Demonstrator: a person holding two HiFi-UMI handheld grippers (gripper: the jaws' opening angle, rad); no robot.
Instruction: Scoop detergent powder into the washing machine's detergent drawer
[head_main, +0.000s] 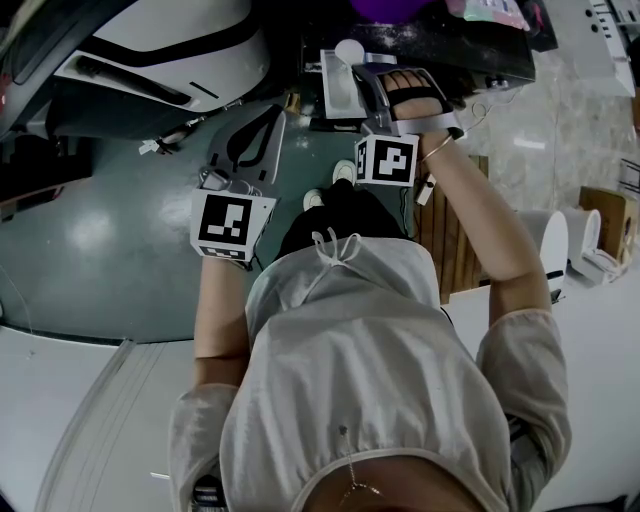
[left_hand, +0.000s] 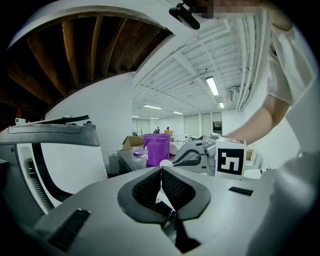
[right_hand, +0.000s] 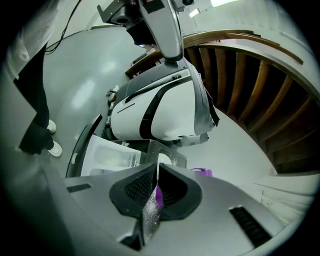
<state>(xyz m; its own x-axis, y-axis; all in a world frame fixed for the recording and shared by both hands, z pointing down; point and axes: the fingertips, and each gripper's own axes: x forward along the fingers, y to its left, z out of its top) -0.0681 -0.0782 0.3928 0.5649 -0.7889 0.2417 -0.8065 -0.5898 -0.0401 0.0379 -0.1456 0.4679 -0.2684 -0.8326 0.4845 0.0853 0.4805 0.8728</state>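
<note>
One scoop (head_main: 349, 50) in R gripper (right_hand: 157, 167) over drawer (head_main: 334, 98); L gripper (left_hand: 161, 169) apart.

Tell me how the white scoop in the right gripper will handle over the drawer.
The scoop is probably light and stiff: the right gripper carries it by its thin handle alone. It likely spills if tilted; powder grains dust the jaw pads. The slim handle may twist in the grip.

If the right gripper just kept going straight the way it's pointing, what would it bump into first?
Most likely the open detergent drawer. The right gripper, shut on a scoop, points at the drawer's far end, and nothing else shows in between. Depth is hard to judge here.
</note>
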